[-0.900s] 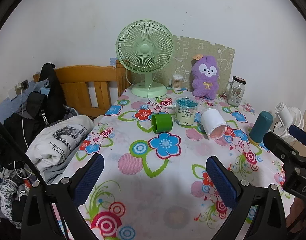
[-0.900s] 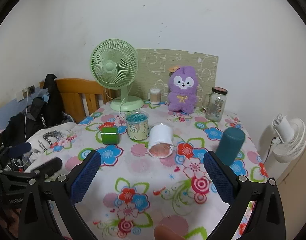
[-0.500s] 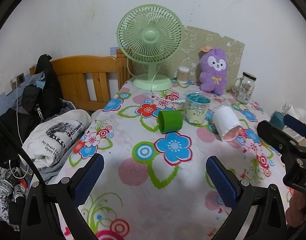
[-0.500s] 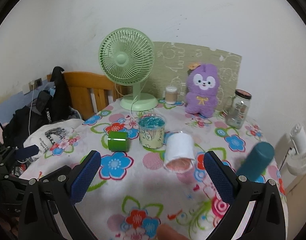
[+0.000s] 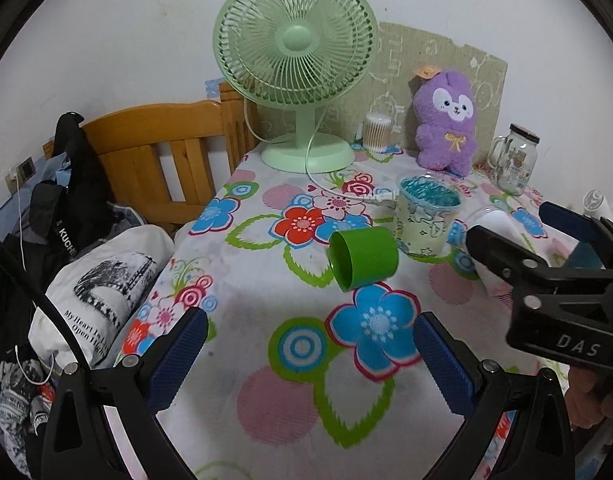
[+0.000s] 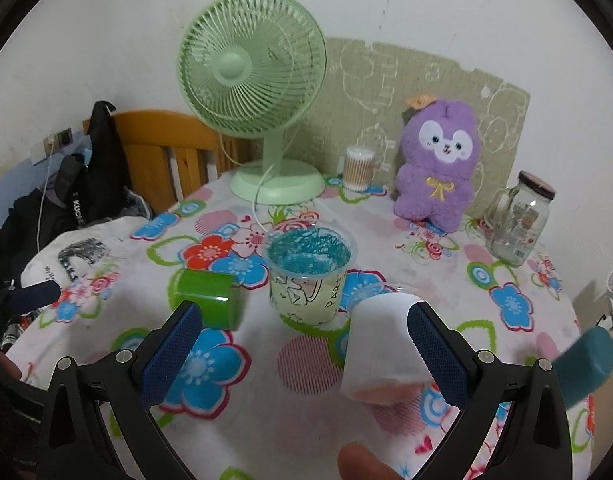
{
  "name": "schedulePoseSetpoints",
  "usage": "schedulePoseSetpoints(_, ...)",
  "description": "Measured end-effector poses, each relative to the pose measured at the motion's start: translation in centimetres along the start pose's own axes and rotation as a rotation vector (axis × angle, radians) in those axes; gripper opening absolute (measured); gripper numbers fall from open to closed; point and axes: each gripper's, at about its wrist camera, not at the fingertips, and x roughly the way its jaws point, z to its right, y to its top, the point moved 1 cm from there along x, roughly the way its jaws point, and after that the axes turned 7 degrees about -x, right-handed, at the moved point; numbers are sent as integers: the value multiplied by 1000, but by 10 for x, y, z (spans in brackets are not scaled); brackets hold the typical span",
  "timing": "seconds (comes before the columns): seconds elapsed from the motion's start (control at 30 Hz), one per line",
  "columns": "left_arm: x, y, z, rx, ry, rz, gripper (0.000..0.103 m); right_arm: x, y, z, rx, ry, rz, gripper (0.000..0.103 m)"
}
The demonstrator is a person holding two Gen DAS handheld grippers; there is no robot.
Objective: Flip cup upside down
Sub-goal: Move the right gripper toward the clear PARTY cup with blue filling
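While the left gripper (image 5: 304, 354) hangs spread and empty, the green cup (image 5: 362, 257) lies on its side ahead, beside the clear cup (image 5: 425, 216). From the right wrist, the right gripper (image 6: 302, 344) gapes empty near a tipped white cup (image 6: 382, 346); whichever is meant, both look light, probably thin-walled, best pinched gently across the sides.

We see the fan (image 6: 252, 80) at the table's (image 6: 290, 412) twelve o'clock edge, the plush (image 6: 438, 164) to its three o'clock and the jar (image 6: 518, 220) further that way. Before the fan stands the tub (image 6: 306, 276), with one cup (image 6: 206, 298) lying at its nine o'clock and another cup (image 6: 382, 344) lying at its four o'clock. The bottle (image 6: 584, 364) lies at the table's three o'clock edge.
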Motion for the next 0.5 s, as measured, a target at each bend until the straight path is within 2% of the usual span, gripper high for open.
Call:
schedulePoseSetpoints(0.27,40,15,-1,2,4,-51,103,45,6,8,6,-12,-53,103)
schedulePoseSetpoints(0.5,53,19,-4,5,13,-54,103,64,12,1,-82,-86,-41,103)
